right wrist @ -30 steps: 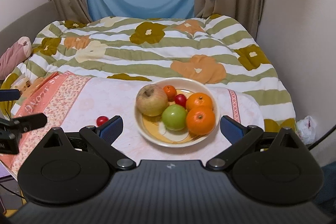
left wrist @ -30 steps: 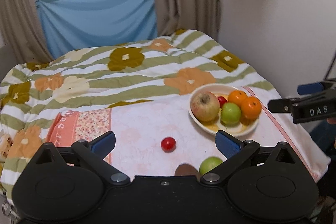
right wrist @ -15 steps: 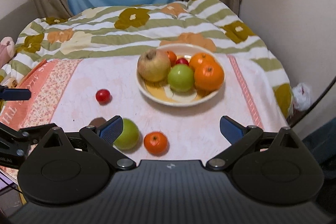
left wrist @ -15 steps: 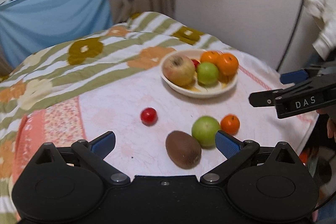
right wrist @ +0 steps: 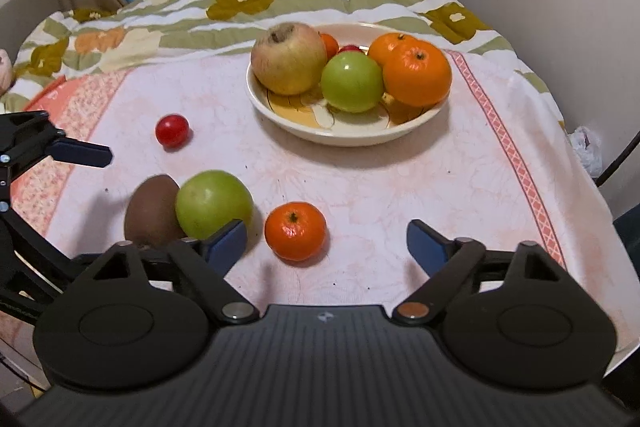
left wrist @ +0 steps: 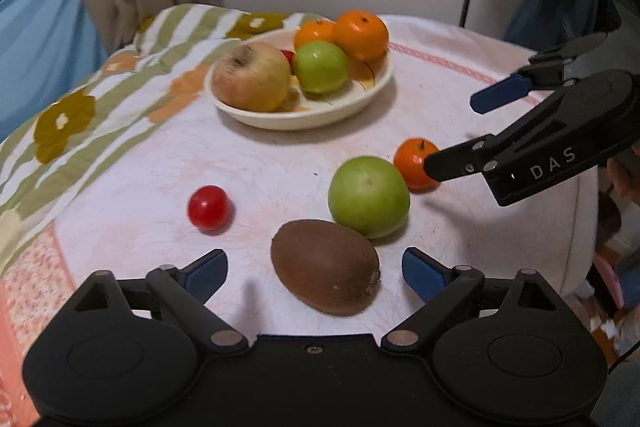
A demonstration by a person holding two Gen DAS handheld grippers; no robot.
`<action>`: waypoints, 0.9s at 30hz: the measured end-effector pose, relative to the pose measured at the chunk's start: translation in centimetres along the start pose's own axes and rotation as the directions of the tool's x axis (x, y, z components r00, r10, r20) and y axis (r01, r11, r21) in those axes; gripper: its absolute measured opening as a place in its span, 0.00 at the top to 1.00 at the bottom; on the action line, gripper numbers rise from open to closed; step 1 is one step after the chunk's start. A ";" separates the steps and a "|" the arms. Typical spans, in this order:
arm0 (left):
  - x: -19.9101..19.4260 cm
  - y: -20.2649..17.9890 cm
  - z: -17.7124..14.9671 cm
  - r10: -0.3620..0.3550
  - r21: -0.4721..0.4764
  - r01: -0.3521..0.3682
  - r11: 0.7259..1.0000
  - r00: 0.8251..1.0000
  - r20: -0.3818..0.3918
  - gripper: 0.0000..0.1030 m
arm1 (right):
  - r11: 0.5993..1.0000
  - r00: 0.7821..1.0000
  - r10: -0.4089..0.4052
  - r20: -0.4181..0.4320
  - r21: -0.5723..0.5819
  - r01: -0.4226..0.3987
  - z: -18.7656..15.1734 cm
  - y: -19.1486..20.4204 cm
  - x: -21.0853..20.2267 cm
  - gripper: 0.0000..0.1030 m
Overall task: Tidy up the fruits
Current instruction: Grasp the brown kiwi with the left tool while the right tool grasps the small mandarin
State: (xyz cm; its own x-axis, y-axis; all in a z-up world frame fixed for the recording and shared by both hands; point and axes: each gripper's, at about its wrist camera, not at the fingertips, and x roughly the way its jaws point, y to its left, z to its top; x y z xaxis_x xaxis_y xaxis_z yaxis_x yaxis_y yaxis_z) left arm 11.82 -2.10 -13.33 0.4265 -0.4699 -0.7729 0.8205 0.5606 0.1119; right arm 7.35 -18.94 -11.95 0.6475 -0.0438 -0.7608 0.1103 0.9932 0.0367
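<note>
- Both grippers have dropped toward the table's loose fruit since a second ago
- Left gripper [left wrist: 314, 273], jaws wide but closing, now frames the kiwi [left wrist: 325, 265]
- Right gripper [right wrist: 326, 241], also narrowing, empty, nears the small mandarin [right wrist: 295, 231]
- Bowl [right wrist: 340, 137] awaits, well apart

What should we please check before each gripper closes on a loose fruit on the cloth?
1. Left gripper lined up on the kiwi: ok; its fingers are closing but not touching.
2. Right gripper lined up on the loose mandarin: ok; closing, not touching.
3. Both grippers empty: ok.
4. Loose green apple clear of the kiwi: not ok, they touch or nearly touch.
5. Room in the bowl: cannot tell, already crowded.
</note>
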 end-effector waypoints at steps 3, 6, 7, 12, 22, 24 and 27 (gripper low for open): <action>1.0 0.2 0.0 -0.025 0.003 0.025 1.000 1.000 -0.015 0.13 | 1.000 1.000 -0.001 -0.007 0.003 0.001 -0.2 0.0 0.6 0.05; 1.6 0.2 -0.1 -0.049 0.003 0.050 0.999 0.998 -0.025 0.15 | 1.000 1.000 -0.001 -0.014 0.006 0.001 -0.4 0.1 0.9 0.06; 1.7 0.2 -0.1 -0.054 0.004 0.054 0.999 0.998 -0.028 0.17 | 1.000 1.000 0.000 -0.016 0.004 0.000 -0.4 0.2 1.0 0.06; 2.1 0.0 0.0 -0.059 0.007 0.059 0.998 0.998 -0.029 0.24 | 1.000 1.000 -0.002 -0.023 -0.006 0.002 -0.6 0.4 1.4 0.06; 1.8 0.0 -0.1 -0.040 -0.007 0.040 0.999 0.999 -0.025 0.35 | 1.000 0.999 0.010 -0.035 -0.015 -0.011 -0.6 0.3 2.1 0.12; 1.6 0.0 -0.3 -0.031 -0.012 0.030 0.999 0.999 -0.029 0.35 | 1.000 0.999 0.014 -0.040 -0.021 -0.015 -0.6 0.4 2.4 0.14; 1.4 0.2 -0.6 -0.020 -0.035 0.019 0.999 0.999 -0.035 0.35 | 0.999 0.999 0.016 -0.044 -0.036 -0.017 -0.5 0.6 2.7 0.20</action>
State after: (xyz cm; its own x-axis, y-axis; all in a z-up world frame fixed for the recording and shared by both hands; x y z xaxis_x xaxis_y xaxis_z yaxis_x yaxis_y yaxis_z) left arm 12.37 -2.29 -14.76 0.3962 -0.4572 -0.7963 0.8147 0.5750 0.0751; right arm 8.81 -18.42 -14.27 0.6155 -0.0235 -0.7878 0.0723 0.9970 0.0268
